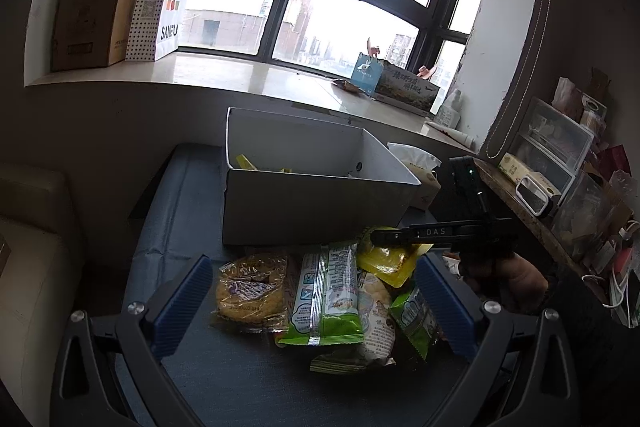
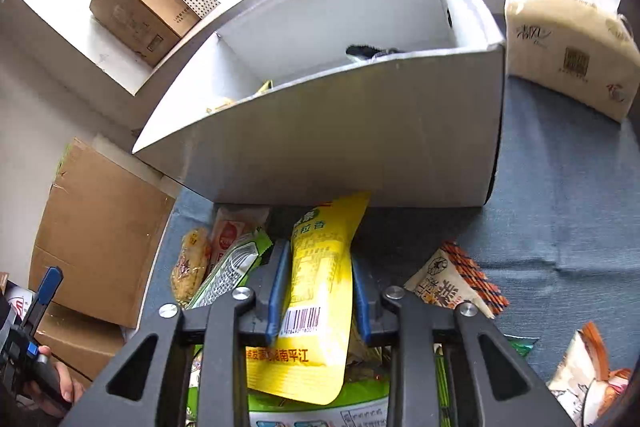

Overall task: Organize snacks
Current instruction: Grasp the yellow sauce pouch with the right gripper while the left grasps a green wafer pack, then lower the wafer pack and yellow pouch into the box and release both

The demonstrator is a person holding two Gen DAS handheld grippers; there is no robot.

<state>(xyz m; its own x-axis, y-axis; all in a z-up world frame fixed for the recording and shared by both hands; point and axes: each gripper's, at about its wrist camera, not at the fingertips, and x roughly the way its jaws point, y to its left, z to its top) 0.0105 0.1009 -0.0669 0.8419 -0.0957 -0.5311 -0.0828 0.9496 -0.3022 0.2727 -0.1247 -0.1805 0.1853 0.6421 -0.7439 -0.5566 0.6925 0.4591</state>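
On the blue-grey cloth point(image 1: 192, 195) covering the work surface, a large white cardboard box point(image 1: 312, 203) is set close below the windowsill point(image 1: 224, 75), its top open. Inside it, only a few items can be made out: yellow packets point(image 1: 245, 162) at the left end and a dark object point(image 2: 366, 51) at the right end. Beside the box's right end a tissue pack point(image 2: 568, 39) is placed, a white tissue standing out of its top. Brown cardboard boxes point(image 1: 96, 3) and a dotted paper bag point(image 1: 160, 7) are seen on the sill at the far left.

Just in front of the box a heap of snack packets is spread on the cloth. A green-and-white packet point(image 1: 326, 295) lies across the middle of the heap, with a clear-wrapped packet of brown cakes point(image 1: 252, 291) touching it on the left. An orange-checked packet point(image 2: 456, 283) is set a little apart on the right.

The yellow pouch point(image 2: 316, 291) lies on top of the heap, its far end touching the base of the box's front wall. It is pinched at mid-length by the right gripper point(image 2: 318, 291), whose blue pads point(image 2: 278, 291) are pressed against both its sides, barcode facing up. The left gripper point(image 1: 316, 303) is held above the near side of the heap with its fingers spread wide and nothing between them touched.
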